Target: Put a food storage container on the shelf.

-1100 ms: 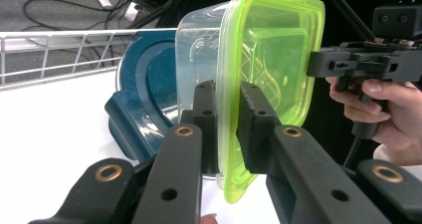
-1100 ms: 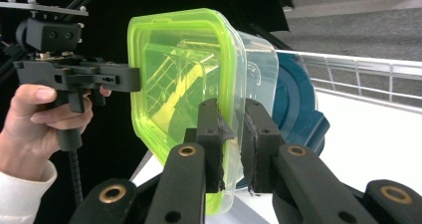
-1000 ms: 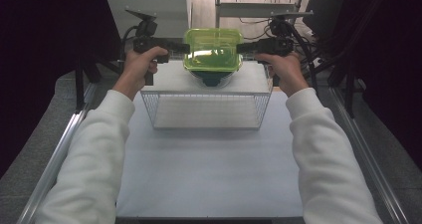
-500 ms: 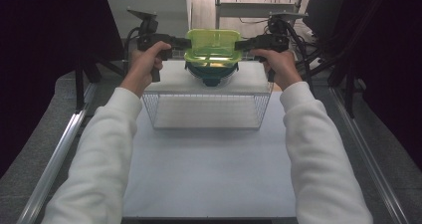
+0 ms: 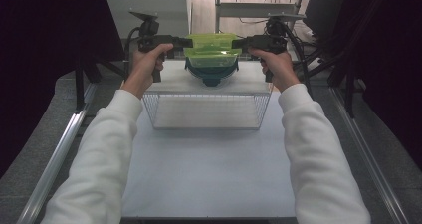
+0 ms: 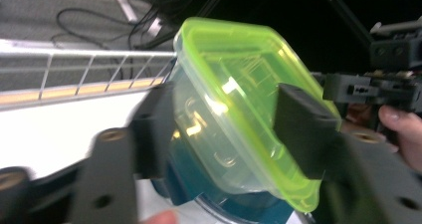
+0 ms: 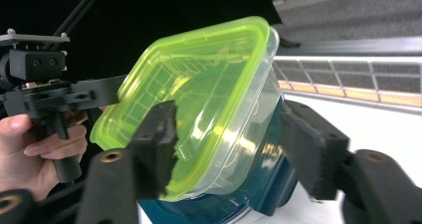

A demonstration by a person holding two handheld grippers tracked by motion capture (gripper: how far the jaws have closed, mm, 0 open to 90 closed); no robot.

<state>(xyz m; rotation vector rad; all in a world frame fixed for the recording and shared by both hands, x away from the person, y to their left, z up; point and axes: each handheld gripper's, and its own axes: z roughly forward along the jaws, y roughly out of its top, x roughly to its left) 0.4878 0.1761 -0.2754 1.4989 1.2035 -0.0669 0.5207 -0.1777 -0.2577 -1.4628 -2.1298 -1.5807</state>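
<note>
The clear container with a green lid (image 5: 211, 55) leans tilted on a dark blue object (image 5: 213, 76) beyond the wire basket (image 5: 206, 113). The left gripper (image 5: 186, 42) and right gripper (image 5: 238, 44) flank it; both have just been opening, pads now off its sides.

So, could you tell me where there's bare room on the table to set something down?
The widest free patch is the white table in front of the wire basket, between the sleeves. The basket's floor is bare too. Behind the basket it's crowded: the green-lidded container sits on a blue one, with both grippers flanking it.
</note>
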